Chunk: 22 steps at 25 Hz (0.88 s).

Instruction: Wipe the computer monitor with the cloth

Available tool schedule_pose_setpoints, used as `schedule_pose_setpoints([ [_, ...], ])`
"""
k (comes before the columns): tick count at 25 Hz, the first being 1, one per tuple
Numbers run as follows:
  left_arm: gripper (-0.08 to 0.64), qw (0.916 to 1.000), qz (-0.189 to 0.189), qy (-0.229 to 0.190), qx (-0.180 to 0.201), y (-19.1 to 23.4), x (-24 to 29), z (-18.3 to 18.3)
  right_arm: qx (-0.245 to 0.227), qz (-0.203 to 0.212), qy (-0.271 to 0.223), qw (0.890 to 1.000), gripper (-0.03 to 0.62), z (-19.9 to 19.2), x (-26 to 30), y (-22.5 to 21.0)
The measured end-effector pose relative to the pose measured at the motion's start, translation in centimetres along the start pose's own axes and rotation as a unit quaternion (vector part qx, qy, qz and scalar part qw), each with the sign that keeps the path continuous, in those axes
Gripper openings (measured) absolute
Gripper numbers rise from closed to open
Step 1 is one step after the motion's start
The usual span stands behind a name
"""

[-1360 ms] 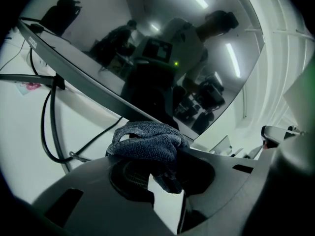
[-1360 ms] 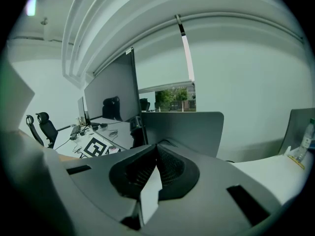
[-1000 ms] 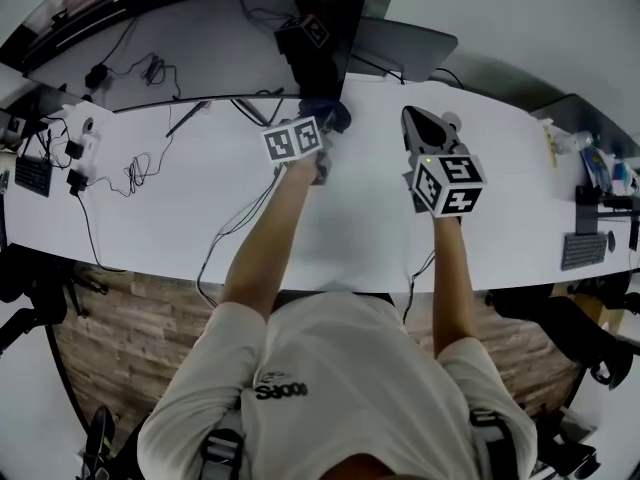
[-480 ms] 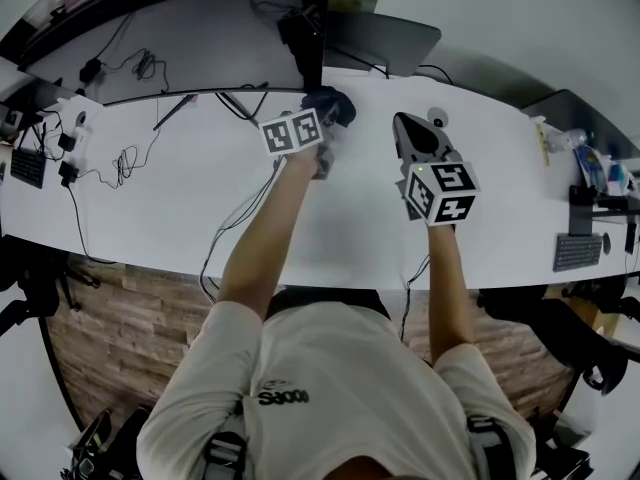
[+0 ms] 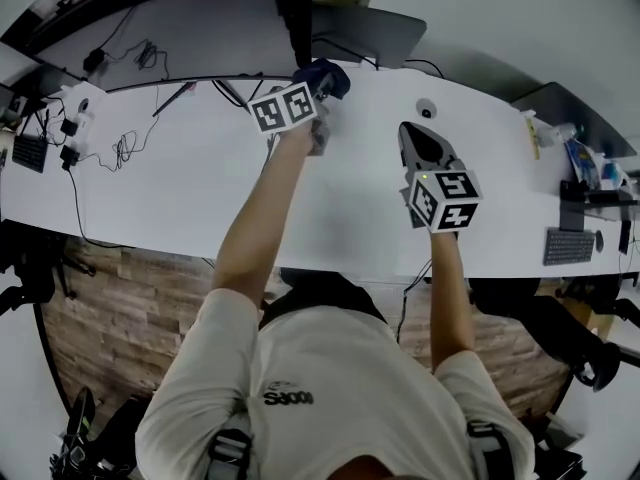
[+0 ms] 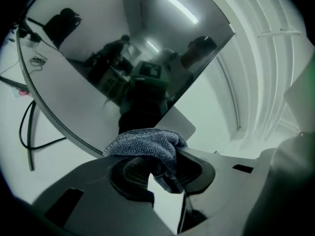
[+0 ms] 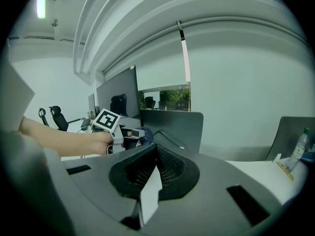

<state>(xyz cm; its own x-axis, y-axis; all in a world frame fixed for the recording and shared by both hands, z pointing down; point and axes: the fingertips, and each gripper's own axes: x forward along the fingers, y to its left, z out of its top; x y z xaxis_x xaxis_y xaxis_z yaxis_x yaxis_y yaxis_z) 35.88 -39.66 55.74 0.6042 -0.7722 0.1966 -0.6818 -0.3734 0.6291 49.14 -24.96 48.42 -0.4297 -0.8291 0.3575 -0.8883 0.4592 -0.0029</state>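
The left tool (image 5: 321, 90) is clamped on the cloth (image 6: 147, 142), held just before the monitor's (image 6: 123, 53) lower corner, while the right tool (image 5: 421, 144) hovers closed and empty over the table (image 5: 200, 188), so wiping seems barely begun, the screen yet to cover.
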Motion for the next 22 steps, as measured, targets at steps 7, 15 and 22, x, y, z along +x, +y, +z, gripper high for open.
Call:
schedule_pose_setpoints([
  [7,0.115,0.9960,0.029,-0.029,0.080,-2.9,-0.8,3.0,-0.026,0.004,-0.004,1.000,0.000,2.1,-1.6,0.3],
  [15,0.115,0.9808,0.054,-0.041,0.183,-7.2,-2.1,7.3,-0.033,0.015,-0.031,0.999,0.000,5.4,-0.7,0.6],
  [22,0.115,0.9627,0.050,-0.054,0.260,-10.6,-3.4,10.8,-0.035,0.025,-0.057,0.997,0.000,8.1,-0.7,1.4],
])
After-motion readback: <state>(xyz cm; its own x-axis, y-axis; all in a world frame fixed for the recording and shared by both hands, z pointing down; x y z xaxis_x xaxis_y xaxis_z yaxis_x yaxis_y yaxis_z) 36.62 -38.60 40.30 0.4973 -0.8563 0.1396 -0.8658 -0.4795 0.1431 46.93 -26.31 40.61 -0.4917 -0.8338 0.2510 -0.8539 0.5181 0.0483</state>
